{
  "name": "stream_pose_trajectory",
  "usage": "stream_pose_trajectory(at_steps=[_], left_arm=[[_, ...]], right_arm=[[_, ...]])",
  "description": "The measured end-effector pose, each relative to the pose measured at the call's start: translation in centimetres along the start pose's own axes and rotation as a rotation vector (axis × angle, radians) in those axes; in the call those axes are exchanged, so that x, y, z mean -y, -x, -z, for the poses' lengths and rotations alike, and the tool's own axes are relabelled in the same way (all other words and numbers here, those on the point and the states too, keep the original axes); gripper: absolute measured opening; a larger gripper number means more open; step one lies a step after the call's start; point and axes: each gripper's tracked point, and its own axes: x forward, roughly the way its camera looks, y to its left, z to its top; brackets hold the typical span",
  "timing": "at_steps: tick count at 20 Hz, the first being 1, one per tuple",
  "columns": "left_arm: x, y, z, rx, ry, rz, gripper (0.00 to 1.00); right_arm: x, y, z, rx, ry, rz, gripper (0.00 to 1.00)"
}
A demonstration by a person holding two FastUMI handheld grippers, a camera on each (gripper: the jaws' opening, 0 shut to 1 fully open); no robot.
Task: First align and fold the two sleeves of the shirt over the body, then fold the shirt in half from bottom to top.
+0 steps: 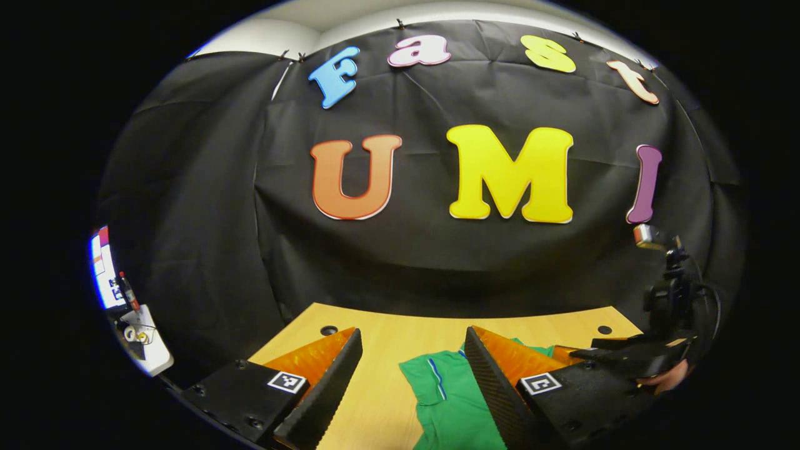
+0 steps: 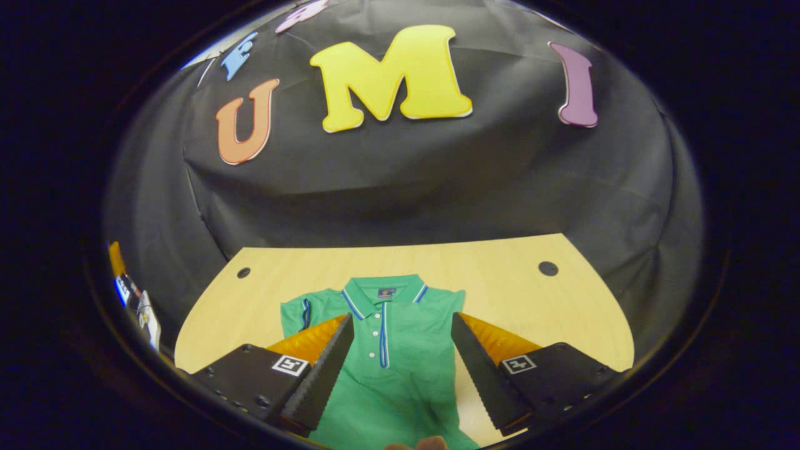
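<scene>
In the right gripper view the green shirt's hem runs off the bottom edge, and the right gripper's fingers cover both its sides (one sleeve partly). The left gripper's finger hides much of it.

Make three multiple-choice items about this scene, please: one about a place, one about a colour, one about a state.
1. Where does the shirt lie?
A. On the wooden table
B. On the floor
C. Hung on the booth wall

2. What colour is the shirt's body?
A. Red
B. Green
C. White

3. How do the jaws of the right gripper stand?
A. Shut on the collar
B. Shut on a sleeve
C. Open, holding nothing

Answers:
1. A: in the right gripper view the shirt lies flat on the light wooden tabletop, collar toward the wall.
2. B: the fabric is green, with blue and white trim along the collar and placket.
3. C: its two fingers stand wide apart with the shirt's front showing between them; the left gripper is open too.
</scene>
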Motion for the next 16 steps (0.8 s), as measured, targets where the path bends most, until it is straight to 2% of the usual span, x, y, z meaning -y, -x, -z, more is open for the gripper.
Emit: stream_pose_trajectory(at_steps=[3,8,9,10,16], left_arm=[[1.2,-3.9,3.3,-0.069,-0.018,0.070,1.00],[1.5,-10.4,10.2,-0.234,0.038,0.099,1.00],[1.5,-11.4,11.6,-0.260,0.042,0.100,1.00],[1.5,-12.3,13.1,-0.292,0.044,0.098,1.00],[1.9,-16.8,19.6,-0.431,0.056,0.098,1.00]], right_arm=[[0.7,4.3,-0.7,0.033,0.018,0.012,0.96],[2.3,8.5,-2.1,0.080,0.035,0.040,0.96],[2.7,8.9,-2.2,0.081,0.032,0.048,0.92],[3.1,9.3,-2.0,0.073,0.023,0.056,0.96],[4.7,8.8,0.0,-0.002,-0.004,0.088,0.96]])
